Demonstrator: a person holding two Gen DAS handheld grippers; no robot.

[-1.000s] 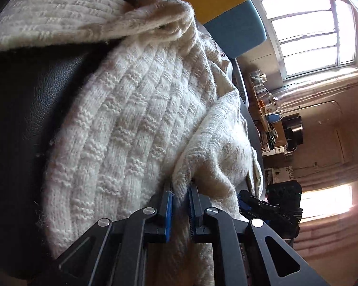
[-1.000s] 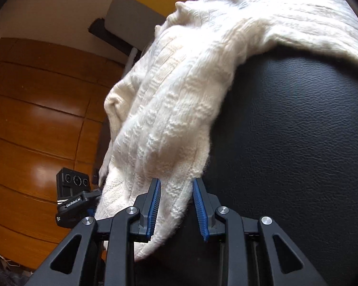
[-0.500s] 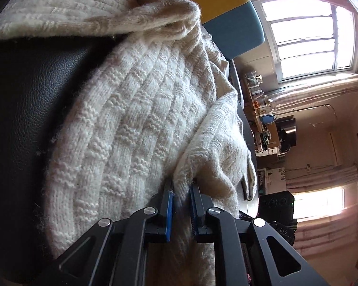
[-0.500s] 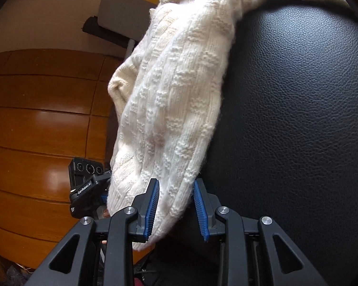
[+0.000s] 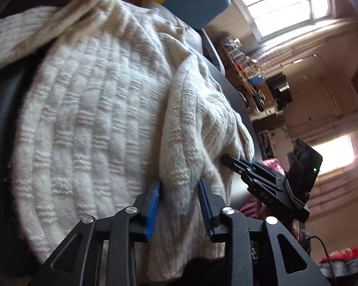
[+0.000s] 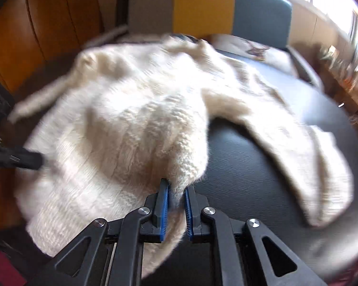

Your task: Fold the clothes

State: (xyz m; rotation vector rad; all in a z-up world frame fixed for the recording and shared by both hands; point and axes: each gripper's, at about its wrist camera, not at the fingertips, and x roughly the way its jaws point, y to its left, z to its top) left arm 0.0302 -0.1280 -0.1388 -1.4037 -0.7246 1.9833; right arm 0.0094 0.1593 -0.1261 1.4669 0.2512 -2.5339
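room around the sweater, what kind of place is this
Probably a lived-in home room: a cream sweater lies on a black padded seat, with a window and a cluttered shelf behind.

Sweater [image 6: 121, 143]: cream, chunky ribbed knit, fuzzy surface. Lies spread and rumpled on a black leather-grained tabletop [image 6: 262, 178]. One sleeve [image 6: 305, 157] stretches flat across the top toward its right edge. The near hem is bunched and lifted off the surface; the left side drapes over the table's left edge.

Bright windows [image 5: 286, 2], wooden floor [image 6: 23, 35]
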